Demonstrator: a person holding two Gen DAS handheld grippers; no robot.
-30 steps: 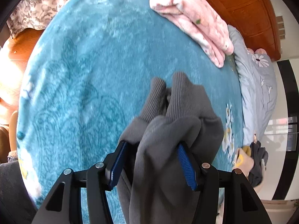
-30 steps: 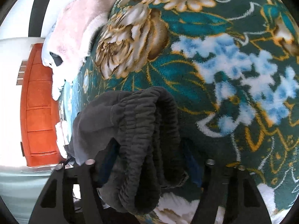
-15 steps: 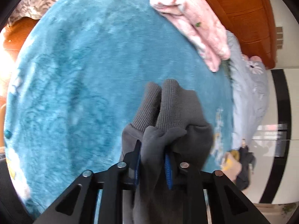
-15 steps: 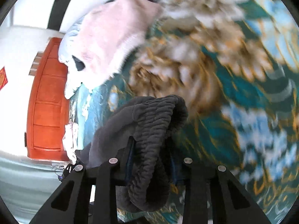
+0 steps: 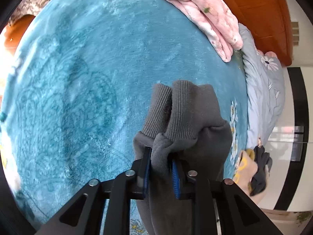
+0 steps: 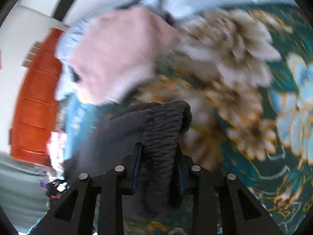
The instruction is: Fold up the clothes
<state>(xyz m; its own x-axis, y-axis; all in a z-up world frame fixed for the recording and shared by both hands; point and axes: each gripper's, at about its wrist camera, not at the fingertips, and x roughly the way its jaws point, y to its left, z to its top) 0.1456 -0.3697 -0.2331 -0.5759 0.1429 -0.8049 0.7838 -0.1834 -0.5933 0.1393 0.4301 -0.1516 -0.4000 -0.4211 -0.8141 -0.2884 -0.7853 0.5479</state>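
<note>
Trousers (image 5: 182,137), grey, are hanging bunched between both grippers over the blanket (image 5: 88,78). Nearest, the left gripper (image 5: 161,169) is pinching fabric just behind two ribbed cuffs (image 5: 168,109), its jaws easing slightly wider while the blue pads (image 5: 175,178) are still pressing cloth. The right gripper (image 6: 158,168) is closing on the gathered waistband (image 6: 164,131), fabric squeezed between its fingers. Farther off, pink clothes (image 5: 205,17) are lying near a wooden headboard (image 5: 254,9).

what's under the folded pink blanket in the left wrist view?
The pink blanket lies on the teal plush bedspread; its right end meets a grey floral quilt. Whatever lies beneath its folds is covered.
</note>
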